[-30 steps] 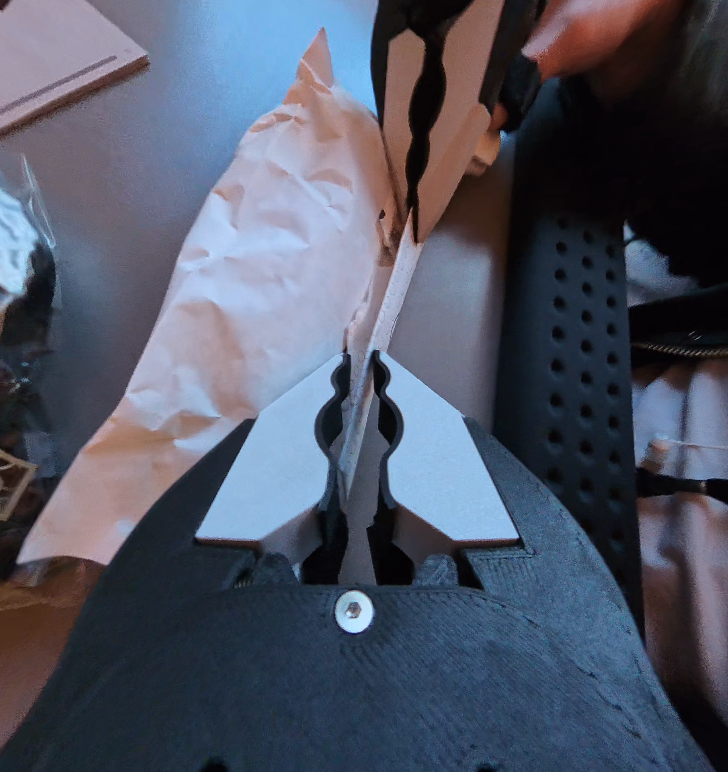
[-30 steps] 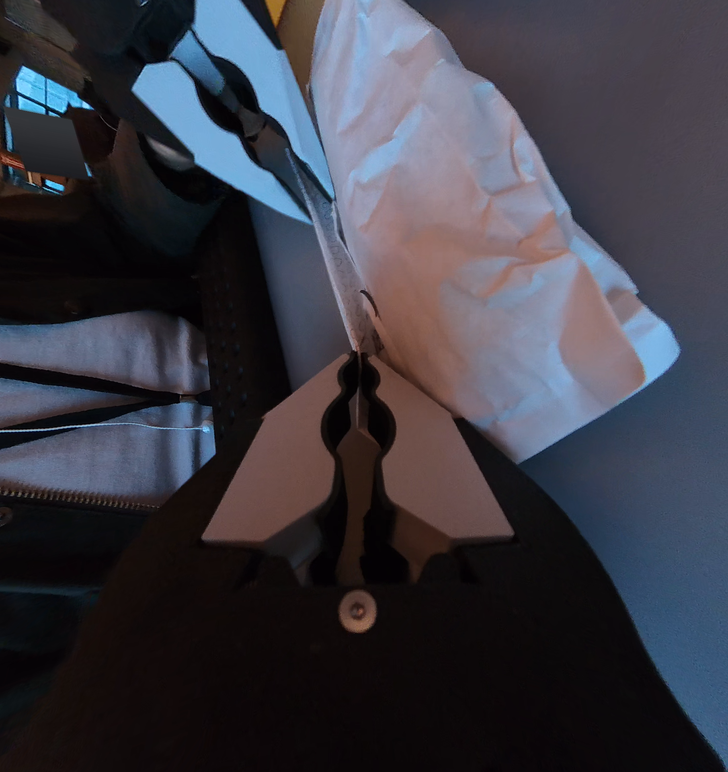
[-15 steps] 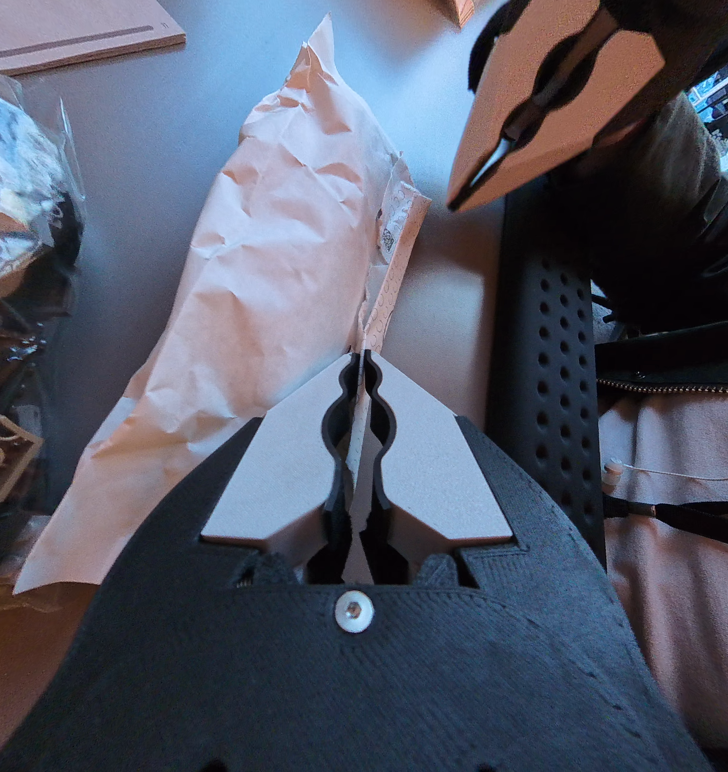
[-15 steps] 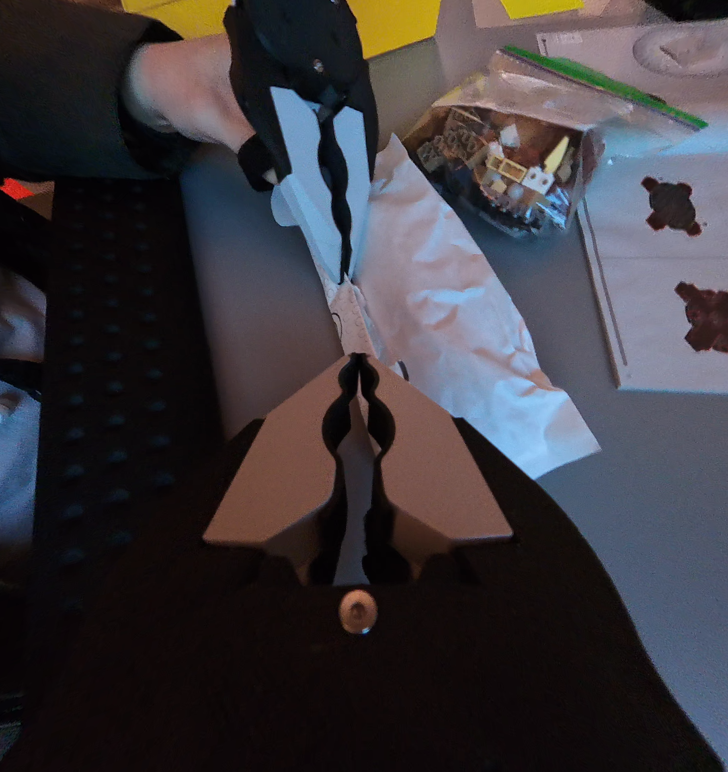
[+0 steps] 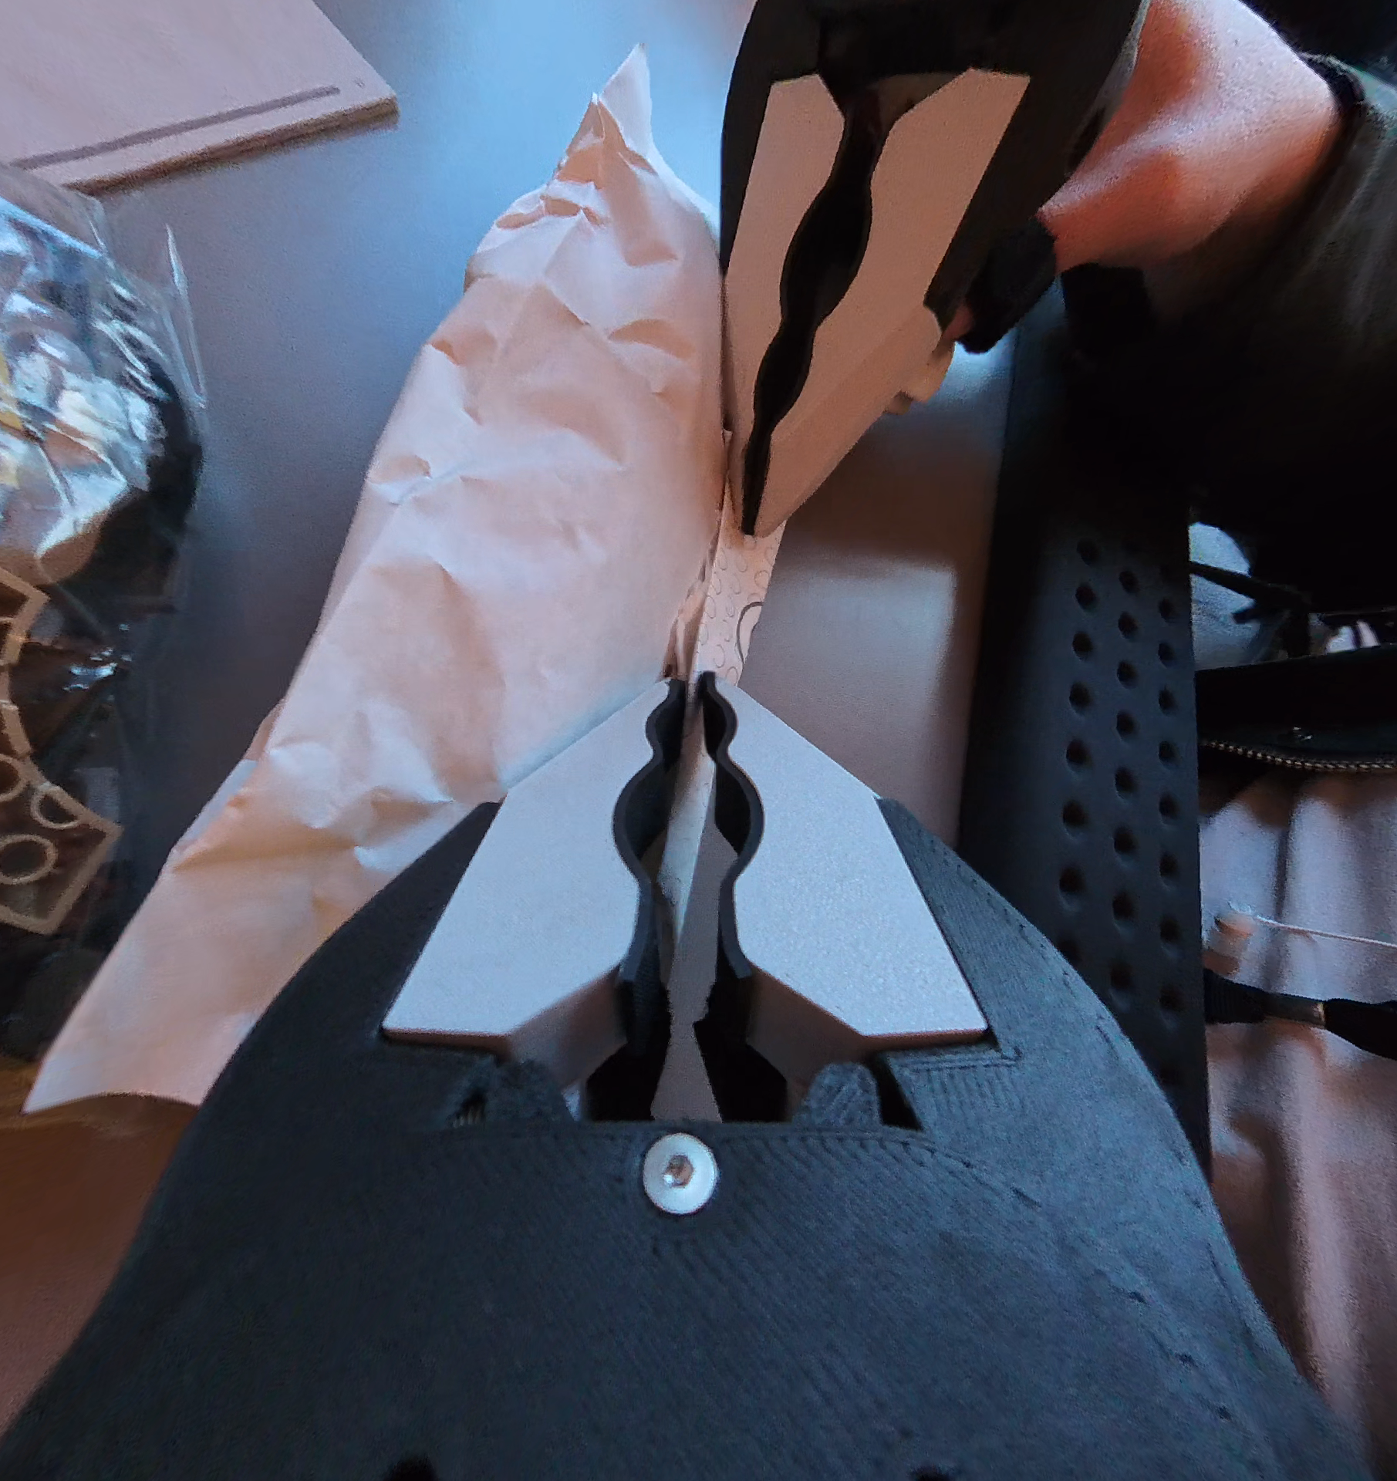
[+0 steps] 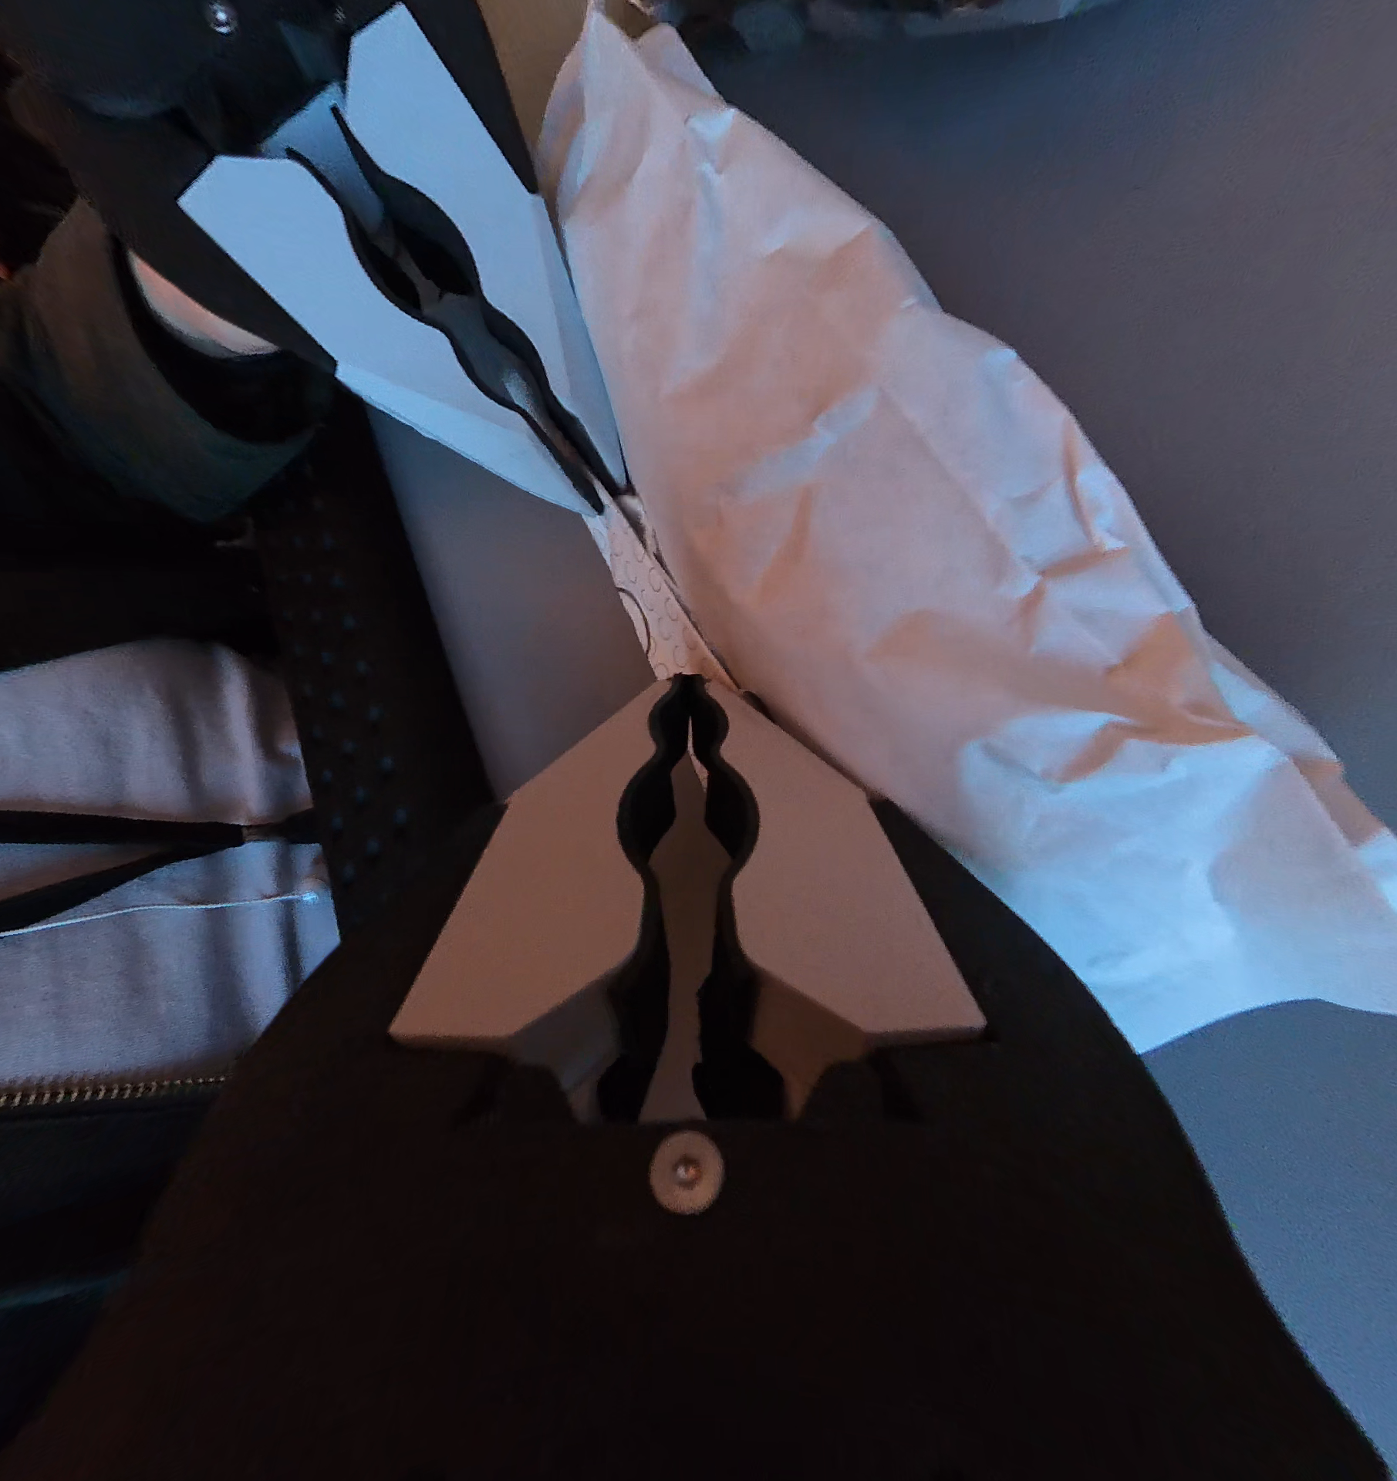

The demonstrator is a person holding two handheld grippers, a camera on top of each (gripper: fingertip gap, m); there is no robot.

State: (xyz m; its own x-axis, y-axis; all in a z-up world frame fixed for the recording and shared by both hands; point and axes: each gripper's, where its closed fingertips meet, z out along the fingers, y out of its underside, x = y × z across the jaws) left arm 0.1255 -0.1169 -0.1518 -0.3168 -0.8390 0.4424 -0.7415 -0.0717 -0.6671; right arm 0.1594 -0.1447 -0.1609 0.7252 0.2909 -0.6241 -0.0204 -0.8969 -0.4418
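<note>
Grey tabletop (image 5: 294, 264) lies under both my grippers, with a crumpled white paper bag (image 5: 518, 561) to the left of my left gripper (image 5: 685, 681) and a clear bag of brick pieces (image 5: 30, 609) farther left. Printed edge strip of the paper bag (image 5: 739, 593): my left gripper is closed on its near end, my right gripper (image 6: 685, 681) closed on its other end, strip stretched between them. Bag appears unopened; no tear visible.
</note>
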